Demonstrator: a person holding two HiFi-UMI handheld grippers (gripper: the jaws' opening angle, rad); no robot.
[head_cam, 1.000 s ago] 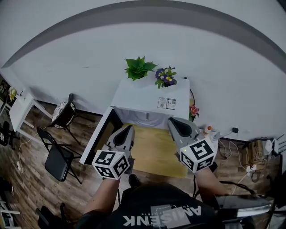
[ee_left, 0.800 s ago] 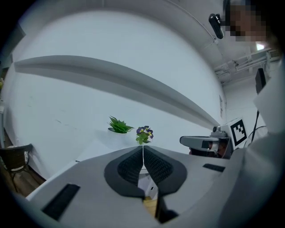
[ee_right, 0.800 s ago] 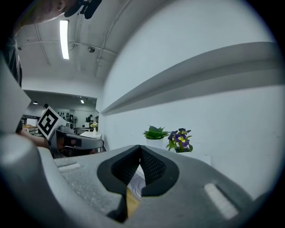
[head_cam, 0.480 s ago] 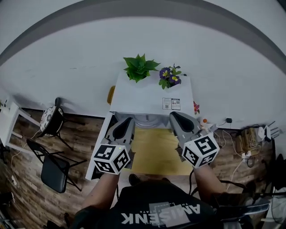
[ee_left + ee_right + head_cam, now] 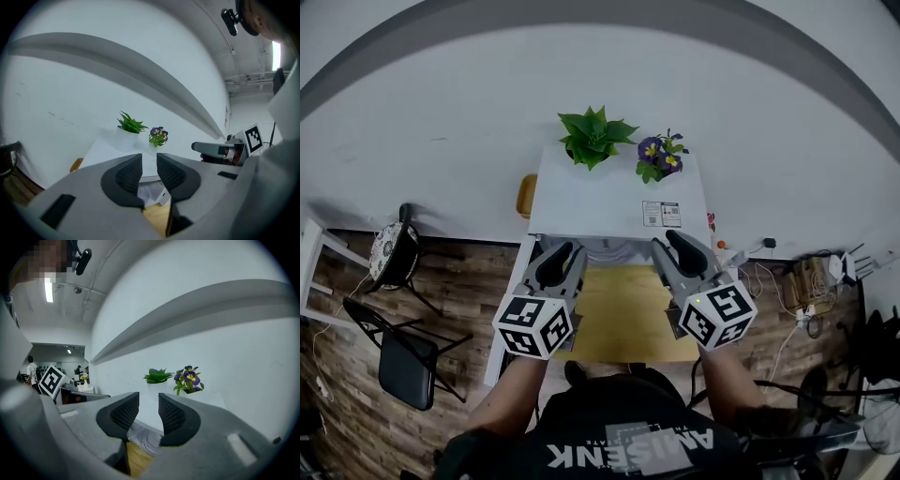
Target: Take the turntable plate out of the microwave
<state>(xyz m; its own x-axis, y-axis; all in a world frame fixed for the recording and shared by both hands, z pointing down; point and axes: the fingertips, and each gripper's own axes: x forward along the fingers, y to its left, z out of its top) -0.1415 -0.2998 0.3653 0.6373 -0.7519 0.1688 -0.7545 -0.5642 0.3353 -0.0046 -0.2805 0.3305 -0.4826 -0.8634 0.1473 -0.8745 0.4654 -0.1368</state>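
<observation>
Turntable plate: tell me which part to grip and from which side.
Grip the near rim of the turntable plate, coming level from the front: it seems to lie flat inside the open microwave, so only that edge is exposed.

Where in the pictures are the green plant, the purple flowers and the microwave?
green plant [image 5: 593, 134], head view, on its leaves.
purple flowers [image 5: 660, 155], head view, on the blooms.
microwave [image 5: 595, 202], head view, on its bare white top.
</observation>
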